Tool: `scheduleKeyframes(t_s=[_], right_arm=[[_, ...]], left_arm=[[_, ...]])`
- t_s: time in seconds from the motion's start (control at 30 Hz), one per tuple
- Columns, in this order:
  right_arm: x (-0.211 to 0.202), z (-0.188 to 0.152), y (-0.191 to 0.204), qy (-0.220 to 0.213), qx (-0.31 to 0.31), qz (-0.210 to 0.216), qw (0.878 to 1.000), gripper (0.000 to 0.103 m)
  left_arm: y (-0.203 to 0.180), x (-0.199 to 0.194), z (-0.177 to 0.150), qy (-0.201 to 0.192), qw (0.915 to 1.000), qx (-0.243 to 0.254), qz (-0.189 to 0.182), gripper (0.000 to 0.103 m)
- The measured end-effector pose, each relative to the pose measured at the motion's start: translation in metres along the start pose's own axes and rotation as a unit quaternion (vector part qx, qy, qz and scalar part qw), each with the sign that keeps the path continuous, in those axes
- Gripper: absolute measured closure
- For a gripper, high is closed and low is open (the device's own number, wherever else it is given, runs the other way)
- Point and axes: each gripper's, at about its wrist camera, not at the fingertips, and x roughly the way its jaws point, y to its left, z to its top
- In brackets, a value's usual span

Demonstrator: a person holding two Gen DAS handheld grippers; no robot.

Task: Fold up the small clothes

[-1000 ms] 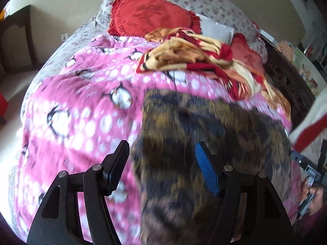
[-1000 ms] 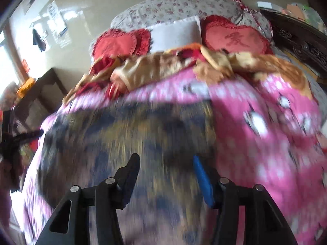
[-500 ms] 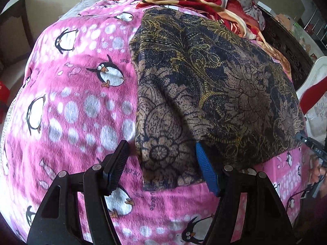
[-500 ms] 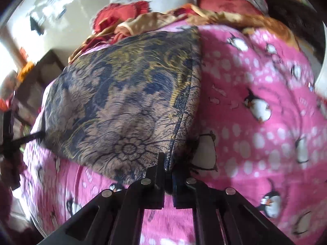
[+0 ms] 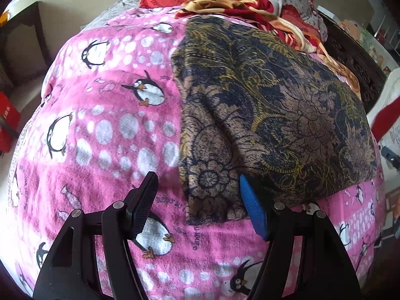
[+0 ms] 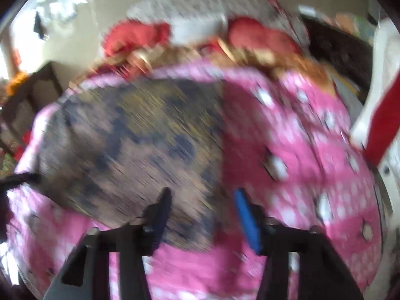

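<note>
Cloth lies flat on the bed, near-left corner between the left gripper spread fingers; right gripper likewise spread, empty.

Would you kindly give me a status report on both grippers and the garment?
Left hand-held gripper open, straddling garment corner. Right hand-held gripper open, blurred. Patterned garment flat on penguin blanket.

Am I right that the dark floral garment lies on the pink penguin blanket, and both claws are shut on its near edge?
Not quite. The dark floral garment does lie on the pink penguin blanket, but neither claw is shut on it. The left claw is open in the left wrist view, and the right claw, though blurred, shows its fingers apart in the right wrist view.
</note>
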Motion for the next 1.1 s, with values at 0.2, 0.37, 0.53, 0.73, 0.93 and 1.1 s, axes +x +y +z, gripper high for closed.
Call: scheduleKeyframes(t_s=[0.2,0.37,0.53,0.73,0.93,1.1], right_arm=[[0.035,0.039,0.103,0.003,-0.078,0.089,0.993,0.051],[0.084,0.059,0.183,0.002,-0.137,0.12,0.983,0.057],[0.121,0.084,0.241,-0.01,-0.157,0.134,0.978,0.057],[0.15,0.109,0.272,-0.033,-0.151,0.13,0.979,0.057],[0.17,0.121,0.291,-0.017,-0.178,0.1,0.979,0.057],[0.155,0.138,0.288,0.002,-0.127,0.149,0.981,0.054]], left_arm=[[-0.003,0.005,-0.001,-0.008,0.9998,-0.001,0.02,0.035],[-0.005,0.009,0.001,-0.008,0.9996,0.008,0.026,0.035],[-0.005,0.012,0.002,-0.011,0.9996,0.01,0.023,0.035],[-0.006,0.015,0.002,-0.015,0.9995,0.014,0.024,0.034],[-0.005,0.017,0.004,-0.014,0.9996,0.013,0.021,0.034],[-0.003,0.016,0.003,-0.019,0.9997,0.007,0.013,0.033]])
